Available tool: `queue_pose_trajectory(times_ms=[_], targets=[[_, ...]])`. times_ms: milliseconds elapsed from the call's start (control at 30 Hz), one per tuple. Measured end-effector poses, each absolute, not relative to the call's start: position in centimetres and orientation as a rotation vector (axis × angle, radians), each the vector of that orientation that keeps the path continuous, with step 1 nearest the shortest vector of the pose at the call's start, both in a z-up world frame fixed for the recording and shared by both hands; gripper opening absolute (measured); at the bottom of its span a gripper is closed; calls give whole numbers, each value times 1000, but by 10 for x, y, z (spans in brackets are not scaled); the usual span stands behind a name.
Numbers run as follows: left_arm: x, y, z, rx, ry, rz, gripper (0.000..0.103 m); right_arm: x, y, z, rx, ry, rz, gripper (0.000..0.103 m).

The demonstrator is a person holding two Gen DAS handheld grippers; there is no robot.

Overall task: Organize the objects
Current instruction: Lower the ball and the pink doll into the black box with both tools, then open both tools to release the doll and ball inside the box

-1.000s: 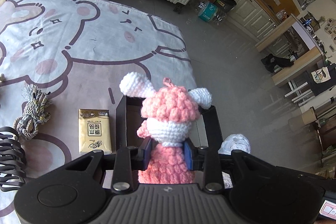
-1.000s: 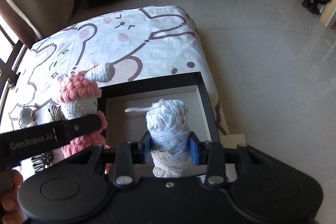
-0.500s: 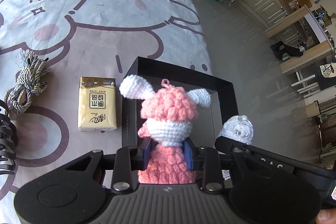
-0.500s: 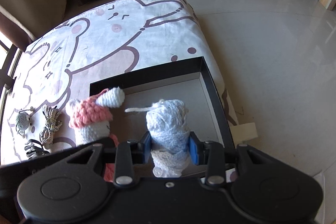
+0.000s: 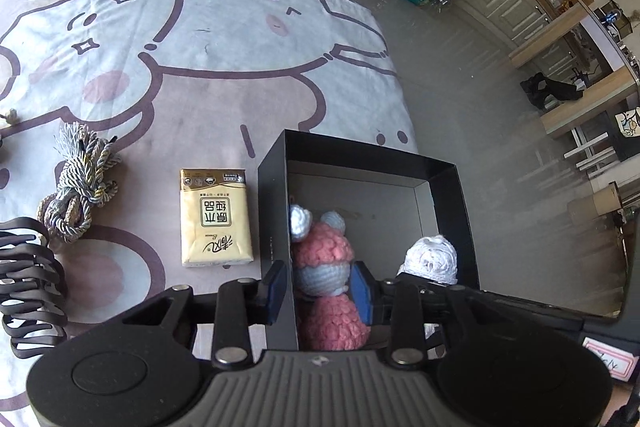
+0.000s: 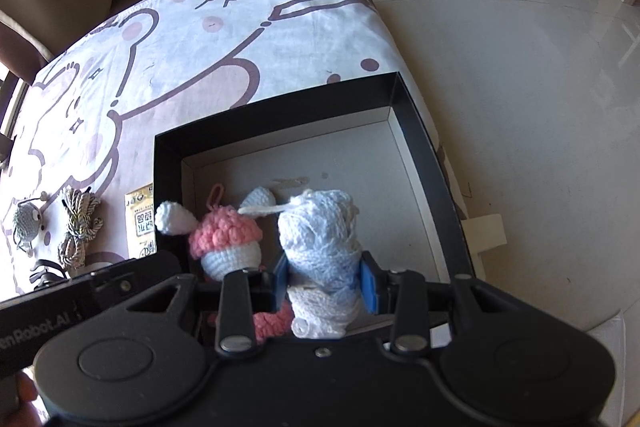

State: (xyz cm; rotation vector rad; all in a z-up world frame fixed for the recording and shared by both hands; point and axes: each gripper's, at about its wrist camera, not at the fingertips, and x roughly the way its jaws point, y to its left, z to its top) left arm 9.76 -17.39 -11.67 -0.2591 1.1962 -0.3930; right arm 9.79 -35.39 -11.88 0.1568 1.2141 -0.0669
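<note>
- My left gripper [image 5: 320, 291] has spread, leaving the pink doll [image 5: 324, 267] inside the black box [image 5: 352, 157].
- My right gripper [image 6: 325, 285] still pinches the white yarn doll [image 6: 320, 239]; releasing it comes next.

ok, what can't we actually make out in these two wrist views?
- Pink crochet bunny: base, left view, hidden by the left gripper.
- White crochet toy: underside, right view, hidden by the right gripper.
- Black box: near wall, both views, behind the grippers.
- Tissue pack: right view, cut by the box wall.
</note>
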Motion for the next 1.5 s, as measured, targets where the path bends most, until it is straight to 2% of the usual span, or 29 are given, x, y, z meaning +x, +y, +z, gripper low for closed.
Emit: queue_pose_trajectory(times_ms=[233,533,667,767,1033,1300,1500], targets=[[97,-171,-112,-206,1192,-423,37,103,-348,-135,147,1230,-68,38],[100,-165,-115,-182,1199,-404,39,103,-348,-147,173,1284,-71,46],[99,-167,-115,-174,1200,-409,39,99,-359,-146,202,1271,-97,43],[98,-168,-115,-167,1200,-409,39,98,-365,-148,230,1267,-120,36],[99,-167,-116,-166,1205,-404,39,100,-351,-156,134,1279,-59,36],[99,-168,-118,-160,1215,-405,39,103,-347,-156,221,1311,26,33],[98,-170,-118,-143,1223,-407,39,101,-347,-157,233,1310,11,36]])
